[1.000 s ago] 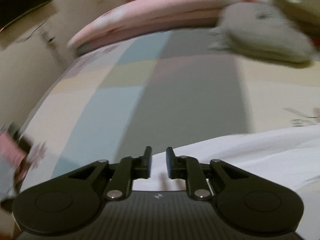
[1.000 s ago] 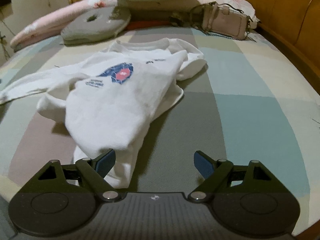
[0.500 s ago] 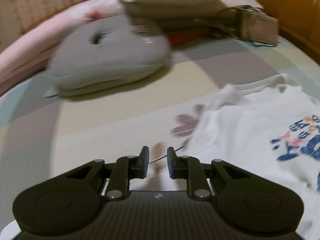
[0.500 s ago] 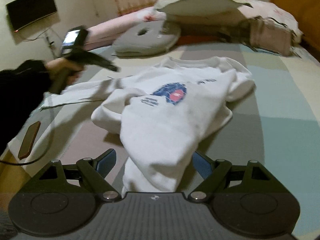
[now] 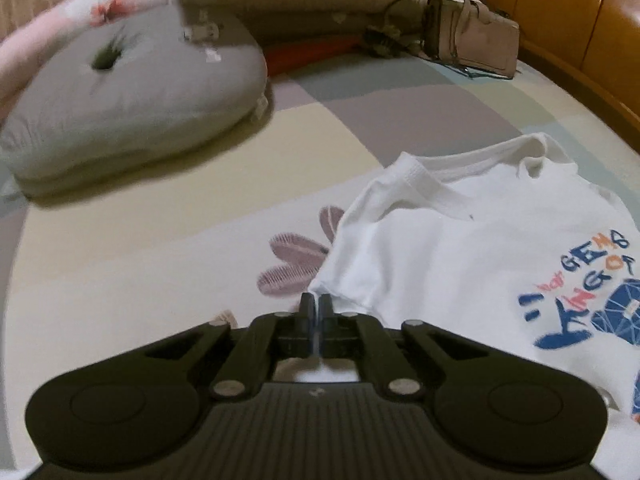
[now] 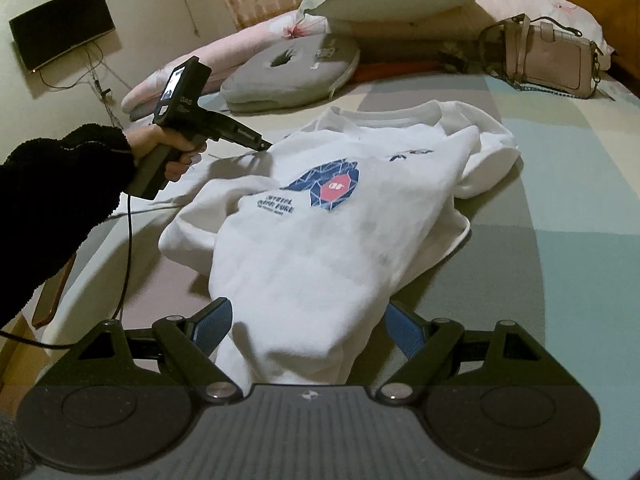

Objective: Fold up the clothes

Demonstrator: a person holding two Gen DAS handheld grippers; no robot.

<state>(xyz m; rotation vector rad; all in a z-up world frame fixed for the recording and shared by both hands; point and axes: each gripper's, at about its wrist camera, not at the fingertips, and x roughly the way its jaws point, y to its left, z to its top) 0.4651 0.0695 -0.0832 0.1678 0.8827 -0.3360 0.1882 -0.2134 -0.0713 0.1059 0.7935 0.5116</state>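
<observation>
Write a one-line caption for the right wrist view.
Open right tongs straddle the white T-shirt's hem while the left tongs reach its shoulder.

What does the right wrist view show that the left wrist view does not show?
Only the right wrist view shows the person's hand holding the left gripper at the white shirt, the wall screen, and the open right gripper astride the shirt's hem. Only the left wrist view shows the left gripper shut on the shirt's edge, beside a flower print on the sheet. Both show the shirt, grey cushion and handbag.
</observation>
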